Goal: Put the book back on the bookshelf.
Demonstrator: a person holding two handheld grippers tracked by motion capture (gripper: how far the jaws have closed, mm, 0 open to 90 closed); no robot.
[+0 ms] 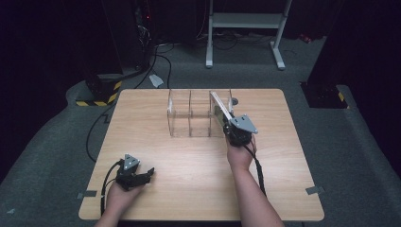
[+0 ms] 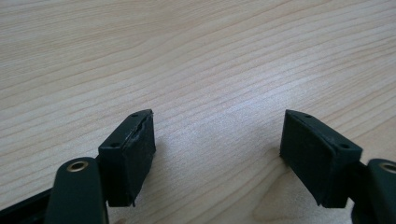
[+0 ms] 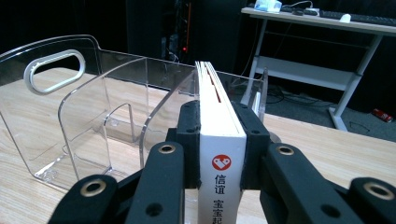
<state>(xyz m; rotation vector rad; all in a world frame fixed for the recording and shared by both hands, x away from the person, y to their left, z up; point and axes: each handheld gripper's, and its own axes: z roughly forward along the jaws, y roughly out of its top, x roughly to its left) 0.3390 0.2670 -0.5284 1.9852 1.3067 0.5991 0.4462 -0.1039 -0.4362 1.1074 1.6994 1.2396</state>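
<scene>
High view: right gripper (image 1: 230, 124) clamps a thin white book (image 1: 220, 109) by its spine, book tilted at the right end of a clear acrylic divider rack (image 1: 189, 116) on the wooden table (image 1: 198, 189). Left gripper view: left gripper (image 2: 217, 140) jaws wide apart, nothing between, just over bare tabletop. Right gripper view: spine between the pads shows a red heart logo and "信谊", book reaching forward beside the rack's partitions.

- A light wooden table (image 1: 189, 156) is standing on grey carpet (image 1: 42, 151).
- A white metal-framed desk (image 1: 246, 21) is sitting behind it in a dark room.
- Black cables (image 1: 161, 59) are trailing over the floor beside yellow-black hazard tape (image 1: 97, 101).
</scene>
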